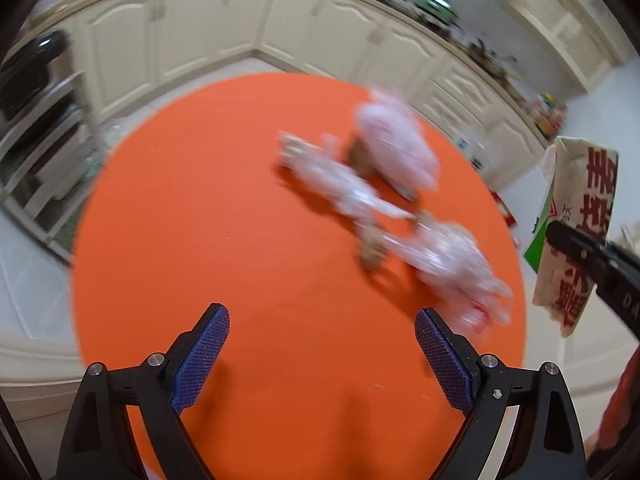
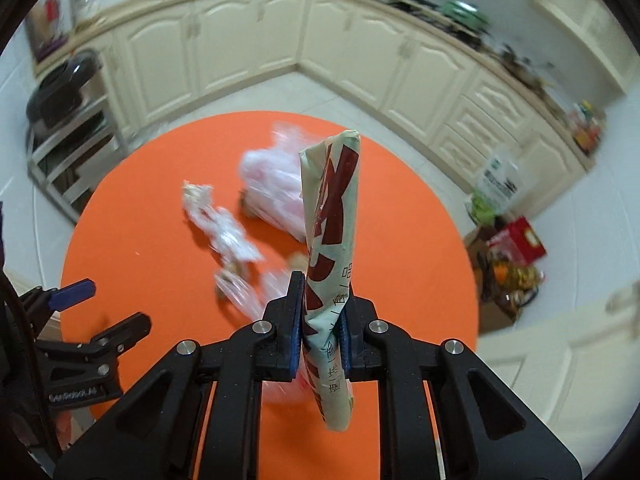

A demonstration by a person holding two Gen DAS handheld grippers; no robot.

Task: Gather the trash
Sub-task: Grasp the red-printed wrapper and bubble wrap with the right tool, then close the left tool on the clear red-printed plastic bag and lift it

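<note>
My right gripper (image 2: 320, 308) is shut on a flattened pale-green paper bag (image 2: 330, 208) with dark red print, held upright above the round orange table (image 2: 140, 248). The same paper bag (image 1: 576, 216) hangs at the right edge of the left wrist view, pinched by the right gripper (image 1: 576, 246). Crumpled clear and pink plastic bags (image 1: 394, 146) and wrappers (image 1: 452, 264) with brown scraps lie on the table's far right part. My left gripper (image 1: 322, 326) stands open over bare orange table, nothing between its blue pads (image 1: 202, 360). In the right wrist view the left gripper (image 2: 108, 308) shows at lower left.
Cream kitchen cabinets (image 1: 192, 36) curve around behind the table. A metal rack (image 2: 68, 152) with a black pot stands at the left. Boxes and bags of clutter (image 2: 508, 264) sit on the floor right of the table. The table's near left half is bare.
</note>
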